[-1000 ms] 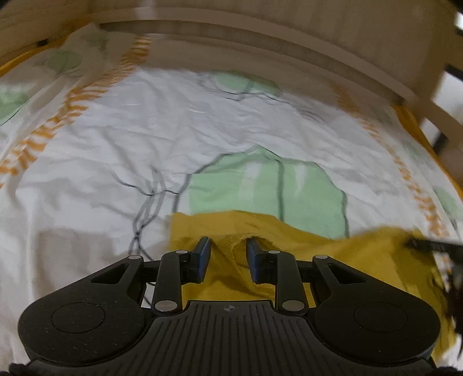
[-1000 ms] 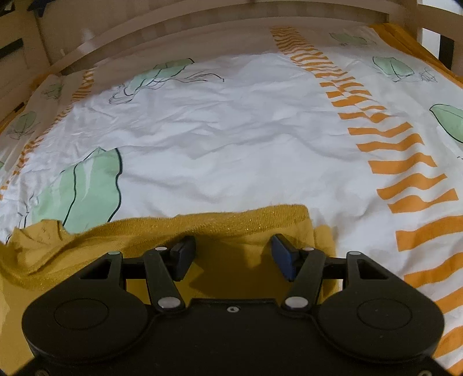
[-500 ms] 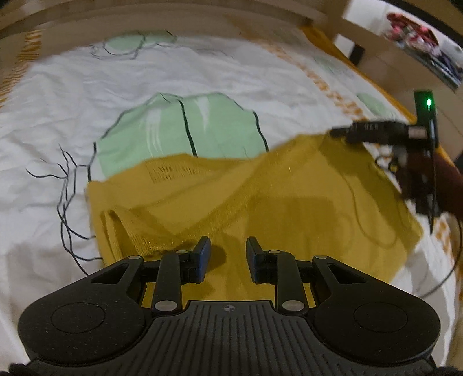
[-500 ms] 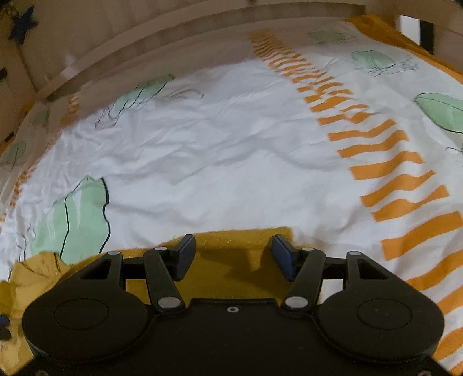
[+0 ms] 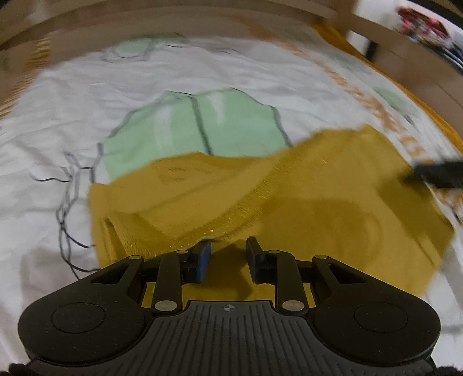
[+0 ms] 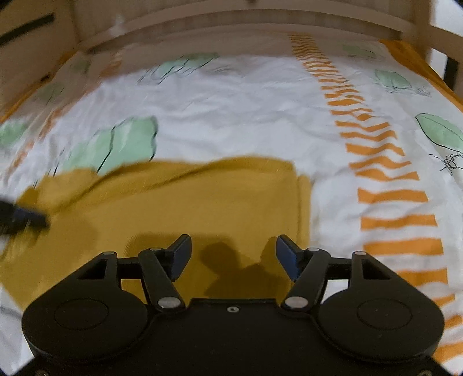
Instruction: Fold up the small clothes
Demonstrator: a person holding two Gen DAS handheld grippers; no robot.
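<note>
Ahead of both claws lies a bed sheet (image 6: 231,115), white w/ pale green leaf prints and bands of orange stripes, creased all over. Left claw (image 5: 228,256) hangs just above a mustard cloth (image 5: 318,208), fingers parted w/ a modest gap, nothing between them. Cloth spreads flat on the sheet in front of and to the right of that claw; a folded layer w/ a knit hem runs diagonally across it, hem edge just ahead of the left blue pad, and a bunched fold sits to the claw's left. Big green leaf print (image 5: 196,130) lies beyond the cloth's far edge.

Right claw (image 6: 233,257) is spread wide, empty, over the same mustard cloth (image 6: 188,202), whose right edge is just right of the claw and far edge straight ahead. Orange stripe band (image 6: 385,173) runs off to the right, clear of the cloth. Each view shows the other claw as a dark blur at the frame edge, over the cloth.

Wooden bed frame (image 6: 260,20) curves round the far end of the sheet; room behind is dim and blurred.
</note>
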